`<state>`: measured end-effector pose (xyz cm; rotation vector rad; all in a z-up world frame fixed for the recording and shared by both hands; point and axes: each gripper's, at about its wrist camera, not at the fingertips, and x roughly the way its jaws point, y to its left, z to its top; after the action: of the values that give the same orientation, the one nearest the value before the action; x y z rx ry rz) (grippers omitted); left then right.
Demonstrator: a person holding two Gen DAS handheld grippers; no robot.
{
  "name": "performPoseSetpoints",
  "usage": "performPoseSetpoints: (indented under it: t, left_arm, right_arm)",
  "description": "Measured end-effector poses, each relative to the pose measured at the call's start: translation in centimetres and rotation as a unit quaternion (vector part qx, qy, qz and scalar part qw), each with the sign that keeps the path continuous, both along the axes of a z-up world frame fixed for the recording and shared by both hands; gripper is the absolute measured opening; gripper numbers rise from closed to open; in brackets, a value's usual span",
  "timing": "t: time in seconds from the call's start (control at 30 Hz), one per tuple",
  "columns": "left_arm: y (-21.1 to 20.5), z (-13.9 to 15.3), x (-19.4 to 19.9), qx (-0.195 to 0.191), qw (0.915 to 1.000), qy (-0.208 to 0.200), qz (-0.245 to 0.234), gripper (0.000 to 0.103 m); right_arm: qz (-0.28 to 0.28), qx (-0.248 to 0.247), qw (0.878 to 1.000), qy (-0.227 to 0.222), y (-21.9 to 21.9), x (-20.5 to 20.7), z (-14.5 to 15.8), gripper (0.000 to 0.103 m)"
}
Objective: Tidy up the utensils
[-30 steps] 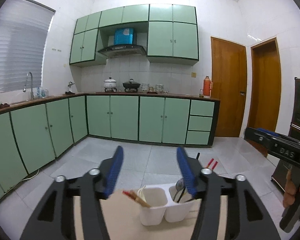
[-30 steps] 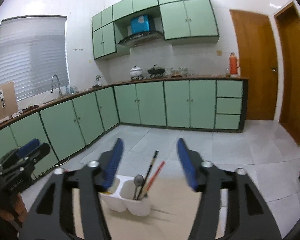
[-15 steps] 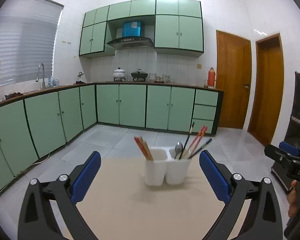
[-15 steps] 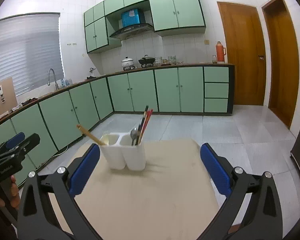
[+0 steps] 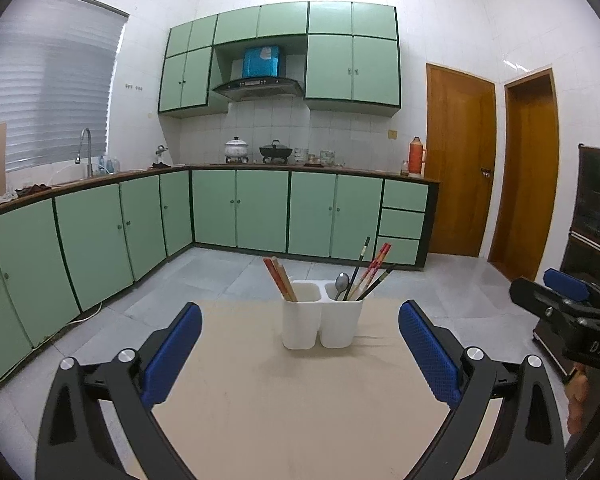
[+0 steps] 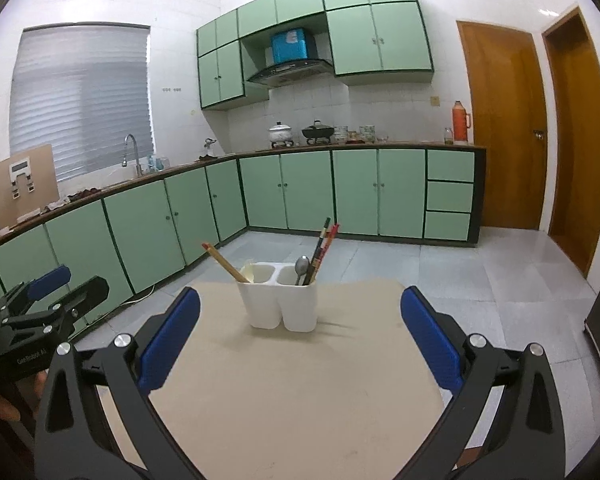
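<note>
A white two-compartment holder [image 5: 320, 322] [image 6: 278, 304] stands upright near the far edge of the beige table [image 5: 300, 408] [image 6: 292, 396]. Its left cup holds wooden chopsticks [image 5: 280, 282] [image 6: 225, 264]. Its right cup holds a metal spoon [image 5: 341, 283] [image 6: 301, 267] and red and black chopsticks [image 5: 374, 270] [image 6: 324, 246]. My left gripper [image 5: 300, 322] is open and empty, back from the holder. My right gripper [image 6: 300, 306] is open and empty too, also back from it. Each gripper shows at the edge of the other's view.
Green floor cabinets [image 5: 260, 212] with a dark counter run along the left and back walls. Two wooden doors [image 5: 460, 160] stand at the right. A dark cabinet [image 5: 596, 240] stands at the far right. Grey tiled floor [image 6: 460, 280] surrounds the table.
Both grippers have opened wide and pulled back from the holder, which now stands farther off on the table with the utensils upright in it.
</note>
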<state>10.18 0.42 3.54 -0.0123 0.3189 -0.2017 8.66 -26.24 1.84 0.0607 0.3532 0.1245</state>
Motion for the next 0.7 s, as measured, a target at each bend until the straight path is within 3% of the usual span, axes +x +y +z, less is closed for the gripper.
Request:
performPoseSetpoints:
  t: [0.7]
  left_arm:
    - [0.2, 1.9, -3.2, 0.001, 0.9995, -0.032, 0.0, 0.097]
  right_arm:
    - [0.021, -0.022, 0.999, -0.018, 1.8, -2.5, 2.1, 0.097]
